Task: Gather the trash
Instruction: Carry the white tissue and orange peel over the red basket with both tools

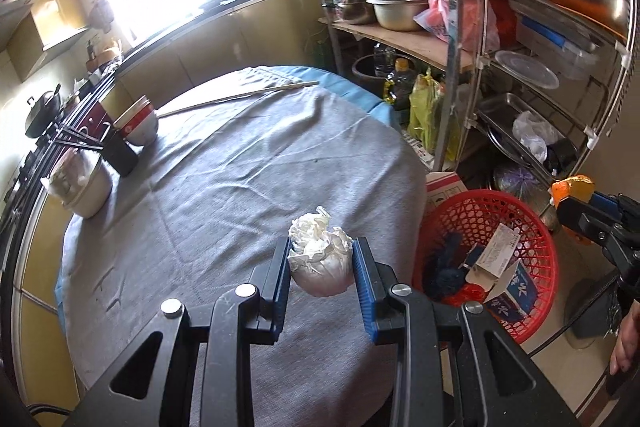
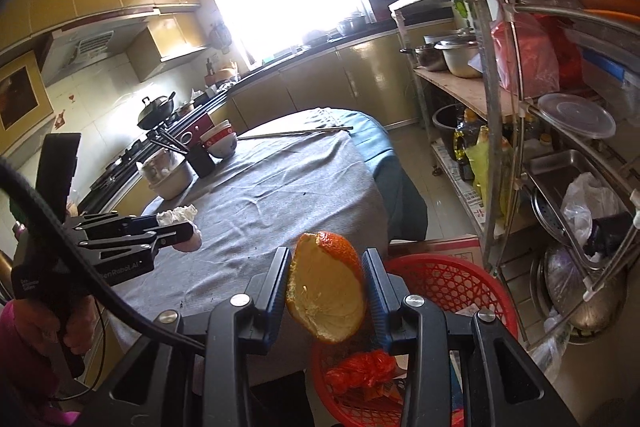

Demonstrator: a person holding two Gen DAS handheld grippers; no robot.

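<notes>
Right wrist: claw (image 2: 326, 283) grips orange peel (image 2: 326, 291) upright

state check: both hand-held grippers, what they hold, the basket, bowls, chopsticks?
left hand-held gripper: shut on crumpled tissue, above the table.
crumpled tissue: held off the grey tablecloth.
right hand-held gripper: shut on orange peel.
orange peel: held above the basket's near rim.
red basket: on the floor beside the table, already holds a carton and wrappers.
stacked bowls: upright, nested.
chopsticks: lying flat on the cloth.
</notes>
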